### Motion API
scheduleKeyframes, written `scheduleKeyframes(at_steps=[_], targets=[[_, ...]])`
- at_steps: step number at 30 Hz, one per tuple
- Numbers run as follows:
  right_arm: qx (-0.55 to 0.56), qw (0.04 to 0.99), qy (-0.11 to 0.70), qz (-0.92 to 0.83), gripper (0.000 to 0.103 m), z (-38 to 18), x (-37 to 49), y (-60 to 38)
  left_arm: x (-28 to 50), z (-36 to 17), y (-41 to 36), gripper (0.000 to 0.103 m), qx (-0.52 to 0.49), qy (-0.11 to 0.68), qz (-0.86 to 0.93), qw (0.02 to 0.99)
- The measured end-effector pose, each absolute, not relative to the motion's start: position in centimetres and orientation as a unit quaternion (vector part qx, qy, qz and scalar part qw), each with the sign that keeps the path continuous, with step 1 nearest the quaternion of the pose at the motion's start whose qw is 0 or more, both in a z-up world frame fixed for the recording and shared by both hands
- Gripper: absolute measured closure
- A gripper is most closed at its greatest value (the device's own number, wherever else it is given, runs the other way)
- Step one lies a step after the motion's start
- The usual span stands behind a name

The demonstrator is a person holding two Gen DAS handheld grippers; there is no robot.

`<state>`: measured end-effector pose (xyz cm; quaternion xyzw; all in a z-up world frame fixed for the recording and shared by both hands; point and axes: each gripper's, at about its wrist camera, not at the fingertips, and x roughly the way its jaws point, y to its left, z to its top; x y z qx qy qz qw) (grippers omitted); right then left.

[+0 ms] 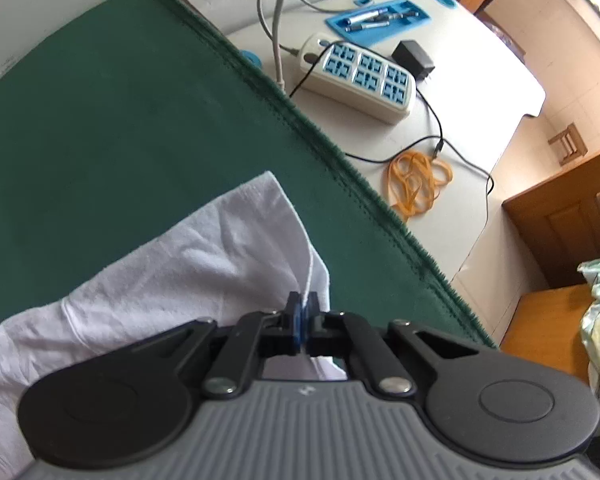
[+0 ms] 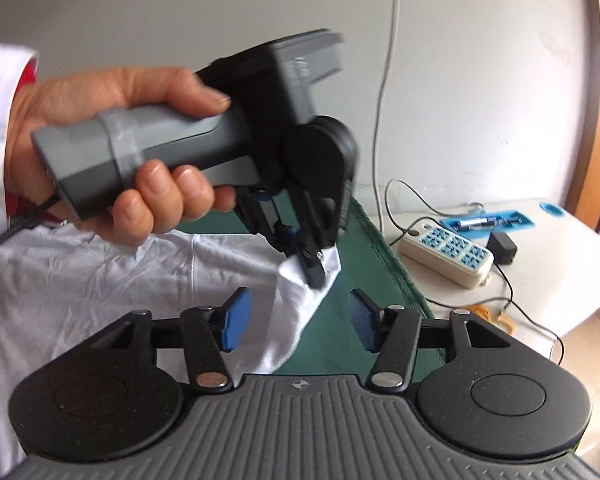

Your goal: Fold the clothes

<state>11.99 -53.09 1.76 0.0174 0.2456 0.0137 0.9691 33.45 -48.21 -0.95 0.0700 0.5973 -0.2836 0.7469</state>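
- Left tongs are clamped on a raised edge of the white garment; in the right wrist view a hand grips their grey handle, tips slanting down toward 5 o'clock.
- Right tongs stand wide apart, holding nothing, with the garment's lifted corner between the blue pads.
- The garment lies on a green cloth over the counter.
- Toward 1 o'clock on the counter: orange rubber bands, power strip, blue tray.
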Motion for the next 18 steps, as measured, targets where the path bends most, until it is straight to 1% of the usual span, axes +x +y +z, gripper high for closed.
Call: scheduleKeyframes(at_steps=[1,6,9,12,15,18], targets=[[0.025,0.97,0.243,0.007,0.036,1.8,11.6,-53.4,33.6,-0.6,-47.8,0.103,0.056,0.592,-0.285,0.752],[0.079,0.964,0.255,0.004,0.03,1.6,10.6,-54.7,34.1,0.1,-45.4,0.103,-0.009,0.578,-0.284,0.765],[0.114,0.957,0.265,0.006,0.031,1.4,10.1,-55.5,34.4,-0.2,-43.7,0.103,-0.054,0.581,-0.277,0.764],[0.148,0.95,0.275,0.008,0.037,1.2,9.7,-56.3,34.1,1.0,-41.6,0.103,-0.101,0.557,-0.286,0.773],[0.183,0.941,0.284,0.01,0.037,0.9,9.3,-57.0,33.9,2.6,-39.4,0.103,-0.14,0.539,-0.288,0.779],[0.181,0.938,0.292,0.043,0.037,1.2,9.9,-56.0,33.4,4.1,-36.8,0.103,-0.169,0.523,-0.288,0.784]])
